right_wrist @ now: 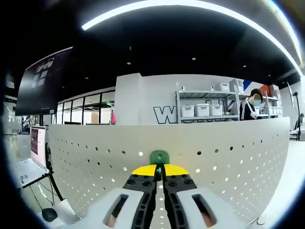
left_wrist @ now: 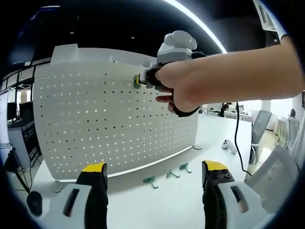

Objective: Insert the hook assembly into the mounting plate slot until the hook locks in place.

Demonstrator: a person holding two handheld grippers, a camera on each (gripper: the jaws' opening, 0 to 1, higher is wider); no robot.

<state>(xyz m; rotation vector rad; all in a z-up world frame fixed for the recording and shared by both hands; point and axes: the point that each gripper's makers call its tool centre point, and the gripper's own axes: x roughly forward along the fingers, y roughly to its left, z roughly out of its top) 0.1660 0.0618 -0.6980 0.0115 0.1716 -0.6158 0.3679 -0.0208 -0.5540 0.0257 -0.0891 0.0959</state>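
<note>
A white pegboard mounting plate [left_wrist: 109,119] stands upright on the white table. My right gripper [left_wrist: 138,81], held by a person's hand, presses a green hook [left_wrist: 137,82] against the plate near its top edge. In the right gripper view the gripper [right_wrist: 159,170] is shut on the green hook [right_wrist: 159,157], which sits against the plate [right_wrist: 228,157] just below its top edge. My left gripper [left_wrist: 152,171] stands open low in front of the plate, nothing between its yellow-tipped fingers [left_wrist: 94,168]. Three spare green hooks [left_wrist: 167,174] lie on the table at the plate's foot.
A white controller [left_wrist: 228,145] and a black cable lie on the table to the right of the plate. Grey chairs [left_wrist: 259,129] stand beyond the table's right edge. A laptop [right_wrist: 28,167] sits behind the plate's left end; shelves with bins and a person are far behind.
</note>
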